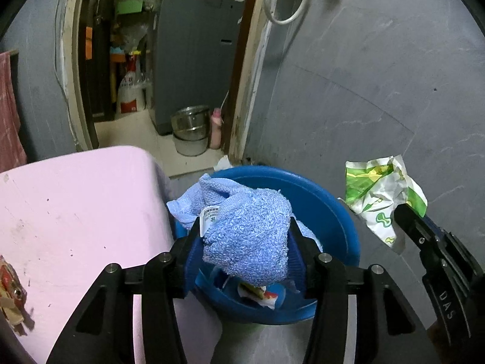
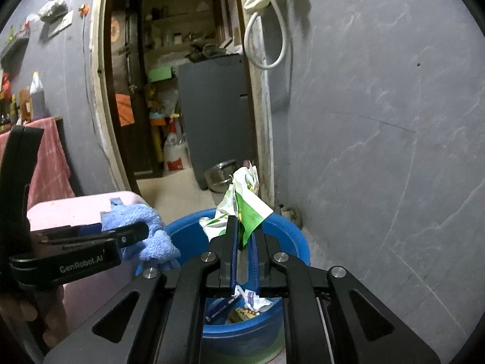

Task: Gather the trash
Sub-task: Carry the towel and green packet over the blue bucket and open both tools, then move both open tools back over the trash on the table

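Left wrist view — pink table (image 1: 75, 200), grey walls (image 1: 363, 91).

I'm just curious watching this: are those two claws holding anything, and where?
Left gripper clamps the bunched blue towel across its middle; right gripper pinches the green-white wrapper by its lower edge.

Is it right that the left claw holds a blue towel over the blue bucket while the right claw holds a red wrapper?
Not quite: the wrapper in the right gripper is green and white, not red, as the right wrist view shows. The rest stands: the left gripper holds the blue towel over the blue bucket.
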{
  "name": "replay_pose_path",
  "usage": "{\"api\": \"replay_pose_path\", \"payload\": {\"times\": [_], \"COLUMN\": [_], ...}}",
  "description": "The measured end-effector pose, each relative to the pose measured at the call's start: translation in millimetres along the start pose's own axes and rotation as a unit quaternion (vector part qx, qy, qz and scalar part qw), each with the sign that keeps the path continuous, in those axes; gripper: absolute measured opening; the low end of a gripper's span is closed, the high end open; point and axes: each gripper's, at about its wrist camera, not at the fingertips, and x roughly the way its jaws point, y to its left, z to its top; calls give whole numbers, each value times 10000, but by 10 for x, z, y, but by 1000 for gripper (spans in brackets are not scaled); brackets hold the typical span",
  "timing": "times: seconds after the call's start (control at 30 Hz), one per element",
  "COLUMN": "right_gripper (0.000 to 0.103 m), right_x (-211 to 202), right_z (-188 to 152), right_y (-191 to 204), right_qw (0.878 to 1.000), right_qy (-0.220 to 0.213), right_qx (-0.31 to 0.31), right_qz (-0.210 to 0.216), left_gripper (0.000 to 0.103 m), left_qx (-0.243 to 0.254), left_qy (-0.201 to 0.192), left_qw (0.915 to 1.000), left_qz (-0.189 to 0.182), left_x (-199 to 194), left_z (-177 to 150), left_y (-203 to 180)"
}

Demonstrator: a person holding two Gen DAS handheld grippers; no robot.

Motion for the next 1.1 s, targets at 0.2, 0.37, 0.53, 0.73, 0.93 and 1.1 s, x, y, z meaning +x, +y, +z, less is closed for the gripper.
{"api": "replay_pose_path", "payload": {"times": [0.2, 0.37, 0.53, 0.73, 0.93, 1.1], "right_gripper": [10, 25, 26, 29, 51, 58], "right_x": [150, 172, 103, -34, -312, -556], "right_z": [-4, -4, 34, 132, 256, 357], "right_y": [-11, -23, -31, 5, 133, 270], "right_qw": [9997, 9994, 9998, 9997, 9972, 9932], "right_qy": [237, 290, 152, -166, -729, -1132], "right_qx": [33, 97, 112, 132, 86, 85], "right_qz": [101, 145, 119, 90, 139, 273], "left_gripper": [49, 51, 52, 56, 60, 77], "left_qx": [-209, -276, -285, -218, -134, -139], "left_qy": [183, 259, 106, -308, -999, -1565], "left_qw": [9996, 9993, 9995, 9993, 9948, 9872], "left_qz": [12, 18, -18, 11, 147, 288], "left_x": [55, 47, -74, -361, -823, -1252], "left_z": [6, 13, 20, 72, 119, 112], "left_y": [78, 110, 109, 120, 196, 326]}}
